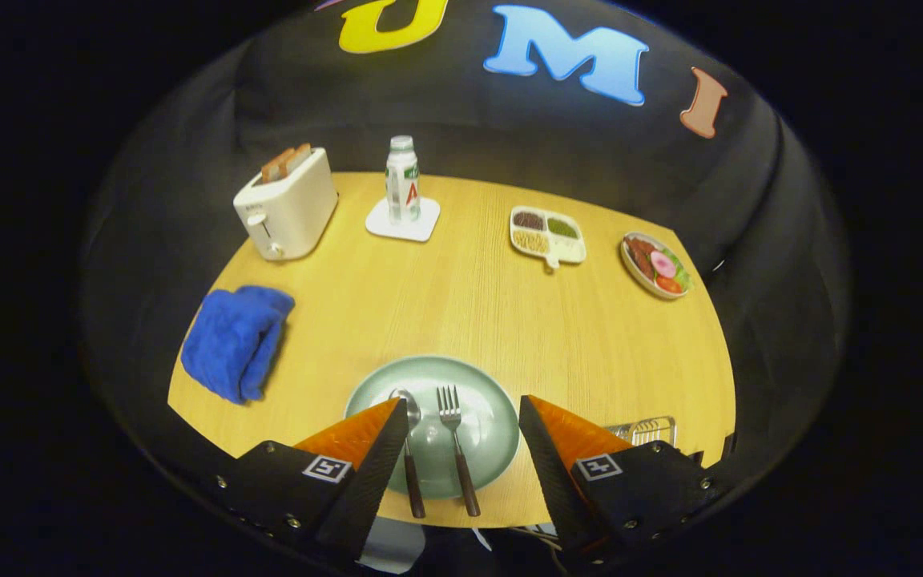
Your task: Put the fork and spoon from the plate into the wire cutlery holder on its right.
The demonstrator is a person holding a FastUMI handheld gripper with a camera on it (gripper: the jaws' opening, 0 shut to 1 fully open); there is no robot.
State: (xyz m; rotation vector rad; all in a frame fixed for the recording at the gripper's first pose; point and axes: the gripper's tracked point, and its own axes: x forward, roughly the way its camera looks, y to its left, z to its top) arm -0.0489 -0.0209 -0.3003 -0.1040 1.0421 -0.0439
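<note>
Wooden table (461, 304) holds a green plate (489, 401) with spoon (407, 433) and fork (457, 441) side by side; the gripper (461, 409) hangs spread wide above them, grasping nothing; what looks like the wire holder (654, 430) peeks just right.

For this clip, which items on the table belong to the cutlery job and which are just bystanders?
Job items: fork, spoon, green plate, wire cutlery holder, the open gripper hovering over the plate.

Bystanders: toaster, bottle on a coaster, blue cloth, divided snack tray, food plate.
</note>
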